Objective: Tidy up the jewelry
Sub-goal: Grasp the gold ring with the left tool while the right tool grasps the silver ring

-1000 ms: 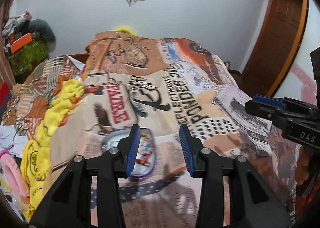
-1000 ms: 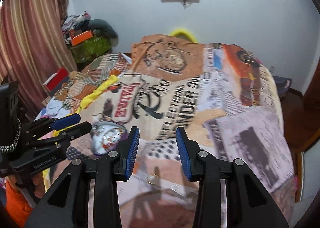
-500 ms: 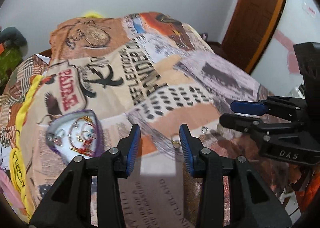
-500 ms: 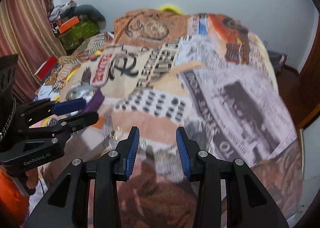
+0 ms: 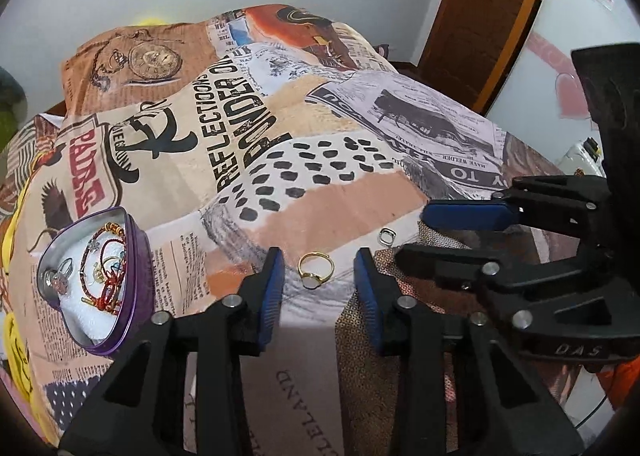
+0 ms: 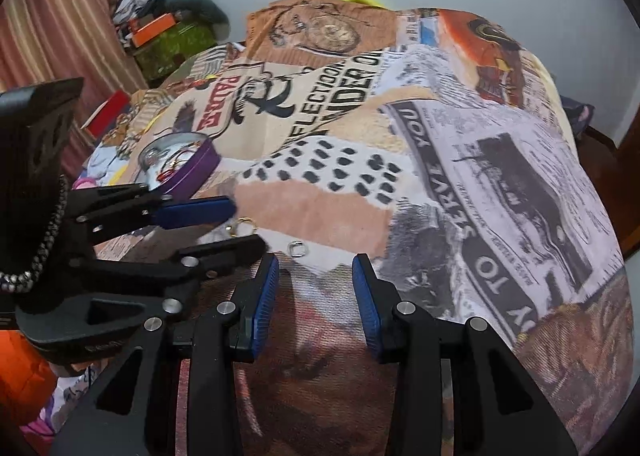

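A gold ring (image 5: 315,269) with a pale stone lies on the printed bedspread between the open fingers of my left gripper (image 5: 319,261); it also shows in the right wrist view (image 6: 242,226). A small silver ring (image 5: 387,236) lies just right of it, and just ahead of my open, empty right gripper (image 6: 314,269) in the right wrist view (image 6: 296,248). A purple heart-shaped tin (image 5: 138,252) to the left holds red bracelets and several rings on white padding; it also shows in the right wrist view (image 6: 197,170).
The patterned bedspread (image 5: 340,128) covers the whole bed. A yellow cloth (image 5: 10,216) lies along the left edge. A wooden door (image 5: 492,12) stands at the right. Boxes and clothes (image 6: 168,28) are piled at the back left by a curtain.
Both grippers have swung right and down toward the near part of the bed. The two rings came into view and now lie at the fingertips; the tin shifted to the left.
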Action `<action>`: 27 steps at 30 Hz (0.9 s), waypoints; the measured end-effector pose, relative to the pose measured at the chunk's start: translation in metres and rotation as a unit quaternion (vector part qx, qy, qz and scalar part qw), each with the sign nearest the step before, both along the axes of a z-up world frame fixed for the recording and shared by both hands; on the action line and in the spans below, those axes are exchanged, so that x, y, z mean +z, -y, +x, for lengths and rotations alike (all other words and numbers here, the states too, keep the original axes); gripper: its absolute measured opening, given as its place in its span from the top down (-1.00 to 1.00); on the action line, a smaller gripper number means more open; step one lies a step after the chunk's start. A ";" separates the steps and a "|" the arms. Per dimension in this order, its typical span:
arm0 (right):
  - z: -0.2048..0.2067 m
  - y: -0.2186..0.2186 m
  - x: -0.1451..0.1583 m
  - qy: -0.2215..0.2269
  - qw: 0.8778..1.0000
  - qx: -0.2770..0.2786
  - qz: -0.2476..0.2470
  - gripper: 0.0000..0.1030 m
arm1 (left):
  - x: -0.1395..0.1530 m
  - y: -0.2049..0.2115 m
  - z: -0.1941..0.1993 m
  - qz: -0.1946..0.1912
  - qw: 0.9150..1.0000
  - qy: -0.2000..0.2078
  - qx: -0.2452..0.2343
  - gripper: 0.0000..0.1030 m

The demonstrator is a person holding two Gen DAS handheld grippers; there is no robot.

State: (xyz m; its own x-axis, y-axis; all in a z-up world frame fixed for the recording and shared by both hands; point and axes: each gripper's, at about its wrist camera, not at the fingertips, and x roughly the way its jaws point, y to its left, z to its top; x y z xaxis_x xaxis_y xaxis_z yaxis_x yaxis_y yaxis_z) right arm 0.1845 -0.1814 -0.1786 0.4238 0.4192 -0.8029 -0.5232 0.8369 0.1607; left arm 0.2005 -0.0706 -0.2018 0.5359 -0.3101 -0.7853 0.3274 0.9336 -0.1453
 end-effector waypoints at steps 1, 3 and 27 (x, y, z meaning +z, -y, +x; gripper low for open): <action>0.001 -0.002 -0.001 0.001 1.000 0.002 -0.002 0.33 | 0.000 -0.001 0.001 0.002 1.000 0.001 0.002 0.47; 0.001 -0.007 -0.002 0.004 1.000 0.010 -0.005 0.33 | -0.001 -0.002 0.003 0.011 1.000 0.005 0.010 0.66; 0.004 -0.014 0.028 0.040 0.999 -0.008 0.018 0.83 | 0.044 -0.028 -0.020 0.012 0.997 0.064 0.050 0.66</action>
State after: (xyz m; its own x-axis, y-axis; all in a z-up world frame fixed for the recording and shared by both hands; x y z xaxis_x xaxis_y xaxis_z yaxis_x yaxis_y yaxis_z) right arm 0.1886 -0.1674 -0.1503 0.4927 0.4402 -0.7507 -0.5228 0.8393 0.1490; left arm 0.1805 -0.0422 -0.1582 0.6594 -0.2321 -0.7151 0.2462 0.9654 -0.0863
